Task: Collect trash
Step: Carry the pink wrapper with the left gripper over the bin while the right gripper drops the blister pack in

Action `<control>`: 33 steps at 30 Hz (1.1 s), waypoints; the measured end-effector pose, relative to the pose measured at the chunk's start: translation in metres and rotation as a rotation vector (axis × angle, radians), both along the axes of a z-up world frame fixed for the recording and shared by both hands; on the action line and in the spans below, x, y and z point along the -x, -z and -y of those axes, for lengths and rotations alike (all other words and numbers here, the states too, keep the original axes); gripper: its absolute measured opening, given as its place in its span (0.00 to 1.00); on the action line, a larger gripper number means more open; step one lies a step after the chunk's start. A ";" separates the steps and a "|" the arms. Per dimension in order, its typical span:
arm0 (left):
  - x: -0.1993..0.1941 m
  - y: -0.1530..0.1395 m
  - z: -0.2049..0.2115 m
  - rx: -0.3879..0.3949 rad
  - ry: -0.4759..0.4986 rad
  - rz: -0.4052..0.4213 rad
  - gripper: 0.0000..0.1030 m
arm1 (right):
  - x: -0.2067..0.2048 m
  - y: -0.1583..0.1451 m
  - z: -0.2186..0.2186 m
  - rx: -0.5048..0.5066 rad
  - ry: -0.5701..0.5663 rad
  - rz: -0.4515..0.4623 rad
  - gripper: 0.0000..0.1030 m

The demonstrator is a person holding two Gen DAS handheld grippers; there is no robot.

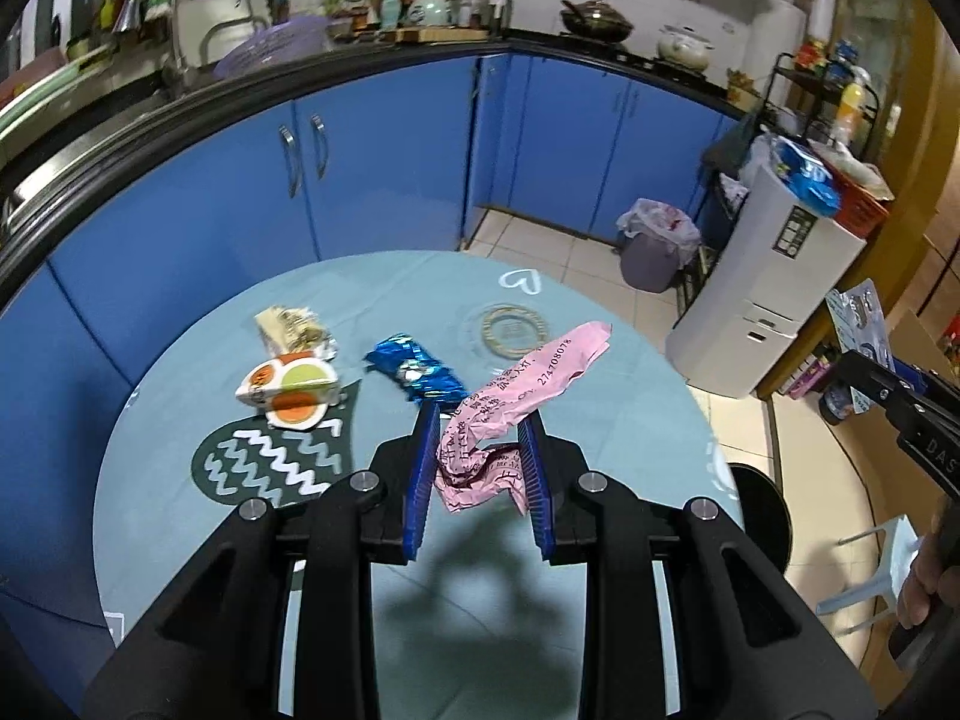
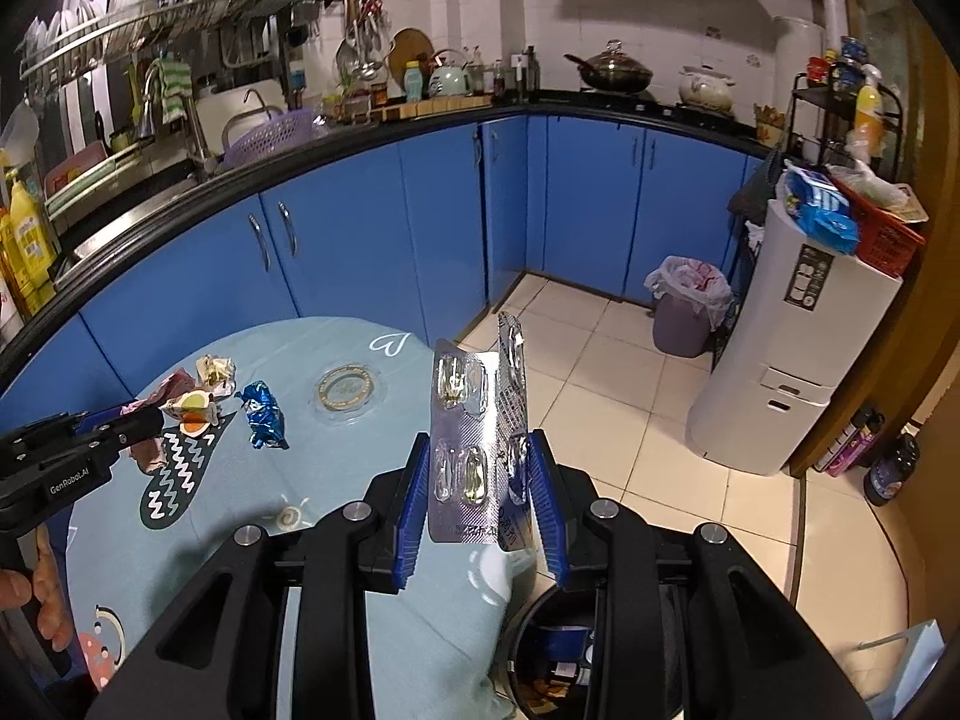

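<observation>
My left gripper [image 1: 478,420] is shut on a crumpled pink receipt [image 1: 522,396] and holds it above the round light-blue table [image 1: 630,408]. On the table lie a blue foil wrapper [image 1: 417,369], an orange-and-green wrapper [image 1: 291,387] and a beige wrapper [image 1: 291,330]. My right gripper [image 2: 480,450] is shut on silver pill blister packs [image 2: 480,420], held upright over the table's right edge. A black bin [image 2: 558,654] with trash inside stands on the floor just below the right gripper. The left gripper shows in the right wrist view [image 2: 90,438], with the blue wrapper [image 2: 264,414] beside it.
Blue kitchen cabinets [image 1: 372,180] curve behind the table. A lined grey waste bin [image 2: 687,306] stands on the tiled floor beside a white appliance [image 2: 780,360]. A round coaster [image 1: 513,330] lies on the table. A white stool [image 1: 870,576] stands at the right.
</observation>
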State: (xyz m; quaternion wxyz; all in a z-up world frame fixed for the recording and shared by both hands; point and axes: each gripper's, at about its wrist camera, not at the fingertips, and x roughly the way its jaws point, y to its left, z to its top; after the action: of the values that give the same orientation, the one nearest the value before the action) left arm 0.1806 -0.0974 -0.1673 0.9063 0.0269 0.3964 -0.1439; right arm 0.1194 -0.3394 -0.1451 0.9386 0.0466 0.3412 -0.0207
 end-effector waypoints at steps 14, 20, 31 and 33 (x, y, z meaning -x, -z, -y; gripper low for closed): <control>0.032 -0.014 0.067 0.000 0.147 0.017 0.27 | 0.047 -0.007 0.044 -0.004 0.090 0.027 0.30; 0.043 -0.016 0.101 -0.012 0.217 0.024 0.27 | 0.059 -0.007 0.062 -0.011 0.123 0.031 0.30; 0.053 -0.017 0.159 -0.030 0.316 0.023 0.27 | 0.075 0.003 0.087 -0.020 0.159 0.022 0.33; 0.054 -0.017 0.167 -0.035 0.328 0.026 0.27 | 0.077 0.005 0.093 -0.022 0.169 0.024 0.33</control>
State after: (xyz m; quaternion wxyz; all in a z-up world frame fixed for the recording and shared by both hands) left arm 0.1269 -0.2641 -0.1504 0.8752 0.1087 0.3774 -0.2825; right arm 0.0420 -0.4324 -0.1497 0.9369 0.0855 0.3252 -0.0955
